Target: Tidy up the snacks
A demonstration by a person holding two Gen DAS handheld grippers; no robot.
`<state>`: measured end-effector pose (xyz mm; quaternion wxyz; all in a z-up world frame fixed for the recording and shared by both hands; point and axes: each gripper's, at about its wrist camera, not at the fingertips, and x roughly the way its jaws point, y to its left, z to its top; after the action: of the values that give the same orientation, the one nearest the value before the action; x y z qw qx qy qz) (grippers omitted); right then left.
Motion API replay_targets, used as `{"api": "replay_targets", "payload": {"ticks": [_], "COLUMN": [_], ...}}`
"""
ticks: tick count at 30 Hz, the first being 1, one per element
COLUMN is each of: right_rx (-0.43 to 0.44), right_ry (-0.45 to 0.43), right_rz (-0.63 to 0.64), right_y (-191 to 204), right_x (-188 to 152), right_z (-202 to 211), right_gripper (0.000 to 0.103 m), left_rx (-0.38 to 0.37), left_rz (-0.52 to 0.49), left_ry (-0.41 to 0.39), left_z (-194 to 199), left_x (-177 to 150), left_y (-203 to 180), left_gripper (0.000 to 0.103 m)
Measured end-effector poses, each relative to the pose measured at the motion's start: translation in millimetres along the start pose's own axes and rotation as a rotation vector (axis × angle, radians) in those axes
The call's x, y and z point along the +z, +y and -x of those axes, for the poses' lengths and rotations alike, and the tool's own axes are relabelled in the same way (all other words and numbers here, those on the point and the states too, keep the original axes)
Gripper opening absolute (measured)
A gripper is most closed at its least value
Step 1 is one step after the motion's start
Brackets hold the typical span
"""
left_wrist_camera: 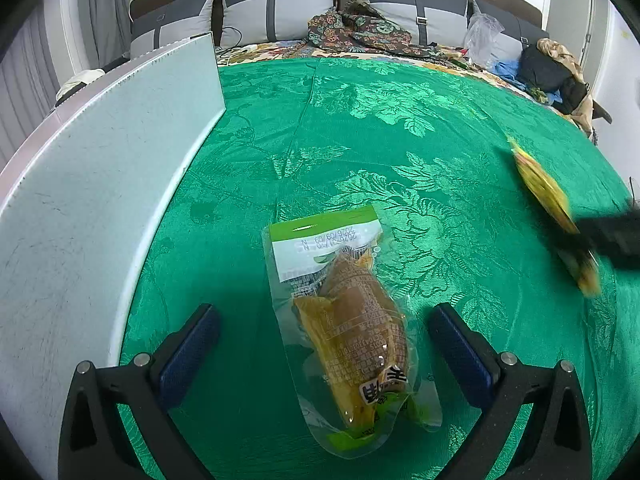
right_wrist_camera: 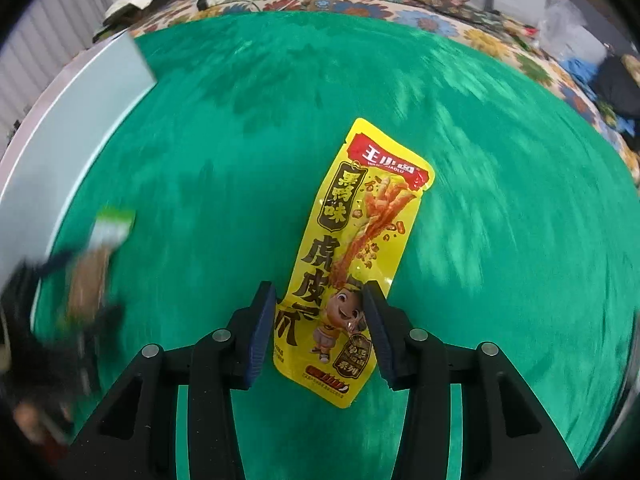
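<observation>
Green floral damask cloth [left_wrist_camera: 360,128] spread over a bed, taken here as the landmark. Left gripper [left_wrist_camera: 324,334] hovering over the near part of the cloth, jaws spread wide, touching nothing. Between those jaws, lying flat on the cloth: clear snack pouch with green-and-white header [left_wrist_camera: 340,320], brownish-yellow food inside. Right gripper [right_wrist_camera: 320,320] above the cloth's middle, jaws pinching the lower end of a yellow chicken-feet snack packet [right_wrist_camera: 356,248], red banner end pointing away. White board [left_wrist_camera: 100,168] standing along the cloth's left edge. Grey cushions [left_wrist_camera: 276,4] and crumpled patterned fabric [left_wrist_camera: 360,28] beyond the cloth's far edge.
</observation>
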<state>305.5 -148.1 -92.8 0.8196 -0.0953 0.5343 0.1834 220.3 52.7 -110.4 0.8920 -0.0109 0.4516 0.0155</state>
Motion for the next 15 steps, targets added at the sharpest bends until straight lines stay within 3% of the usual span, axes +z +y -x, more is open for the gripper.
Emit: {"api": "replay_targets", "payload": {"ticks": [3,4,6,15], "right_rx": [-0.042,-0.059,-0.084,-0.125], "right_ry": [-0.059,-0.095,-0.203,-0.342], "right_rz": [-0.01,-0.011,-0.02,-0.098], "right_y": [7,9,14,12], "right_x": [-44,-56,-76,-124], "right_z": [17,22,34,59], "right_gripper": [0.058,0.068,0.074,0.074], "left_rx": [0.0,0.0,0.0,0.0], "left_rz": [0.0,0.0,0.0,0.0], "left_ry": [0.0,0.0,0.0,0.0], "left_z": [0,0,0,0], "left_x": [0,0,0,0], "left_y": [0,0,0,0], "left_gripper": [0.103,0.103,0.103,0.103]}}
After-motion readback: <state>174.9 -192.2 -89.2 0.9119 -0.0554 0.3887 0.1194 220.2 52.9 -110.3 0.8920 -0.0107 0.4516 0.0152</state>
